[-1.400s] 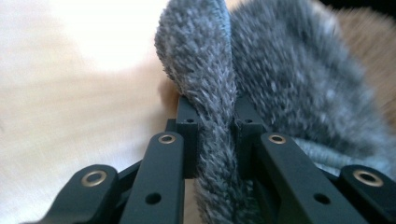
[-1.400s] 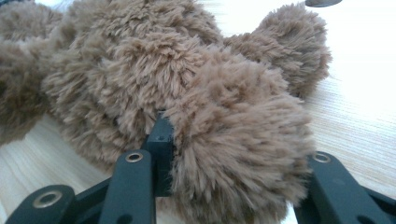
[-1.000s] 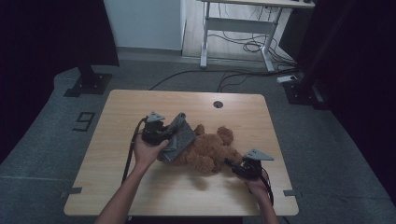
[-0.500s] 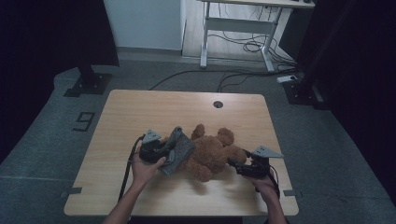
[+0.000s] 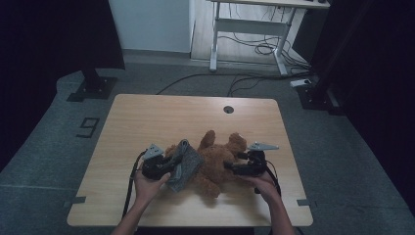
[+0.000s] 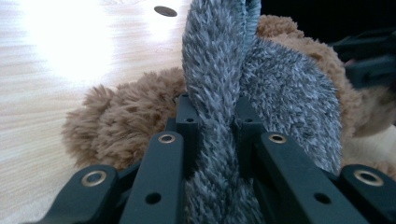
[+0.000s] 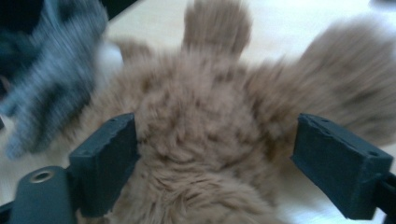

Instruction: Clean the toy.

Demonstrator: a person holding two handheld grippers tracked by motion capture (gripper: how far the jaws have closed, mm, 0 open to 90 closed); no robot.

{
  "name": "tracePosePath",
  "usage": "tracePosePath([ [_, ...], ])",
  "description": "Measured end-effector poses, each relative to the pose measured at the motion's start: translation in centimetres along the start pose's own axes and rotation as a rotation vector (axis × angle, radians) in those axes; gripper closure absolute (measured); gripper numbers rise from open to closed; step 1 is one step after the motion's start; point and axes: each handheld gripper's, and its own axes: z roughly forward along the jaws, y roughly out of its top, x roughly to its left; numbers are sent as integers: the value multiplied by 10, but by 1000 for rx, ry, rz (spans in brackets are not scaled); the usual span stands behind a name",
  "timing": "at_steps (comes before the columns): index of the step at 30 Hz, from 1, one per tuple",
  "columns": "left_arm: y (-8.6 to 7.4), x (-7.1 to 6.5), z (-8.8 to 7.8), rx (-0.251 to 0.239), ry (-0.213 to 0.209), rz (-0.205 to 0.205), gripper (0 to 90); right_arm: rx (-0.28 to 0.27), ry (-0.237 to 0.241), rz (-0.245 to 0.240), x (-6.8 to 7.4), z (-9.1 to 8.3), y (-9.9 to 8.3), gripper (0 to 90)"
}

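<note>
Dim room, wooden bench central. High view: teddy bear lies at the bench's 6 o'clock, grey cloth over its 9 o'clock side.

Left gripper view: left claw clamped on the cloth.

Right gripper view: right claw has just been opening, straddling the bear, pads apart from fur.

Judgement: dressing step; next, regrip the bear and draw the cloth across.

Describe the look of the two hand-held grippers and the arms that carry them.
Both are black. The left hand-held gripper and the right hand-held gripper each bear a grey three-cornered plate on top, and a dark cable trails back from each toward the person. In the gripper views the jaws are flat black bars with brass-ringed rivets and small holes, ending in blocky pads. The forearms show no sleeves.
</note>
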Motion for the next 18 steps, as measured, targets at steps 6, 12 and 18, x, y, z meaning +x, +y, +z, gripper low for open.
tracePosePath([
  [6,-8,-3,-6,-1,-17,7,769,31,81,18,1,7,-16,96],
  [12,-14,-3,-8,-13,-33,-17,769,76,57,-66,13,14,-21,103],
  [18,-17,-8,-10,-27,-34,-21,767,6,71,-87,11,14,-35,420],
])
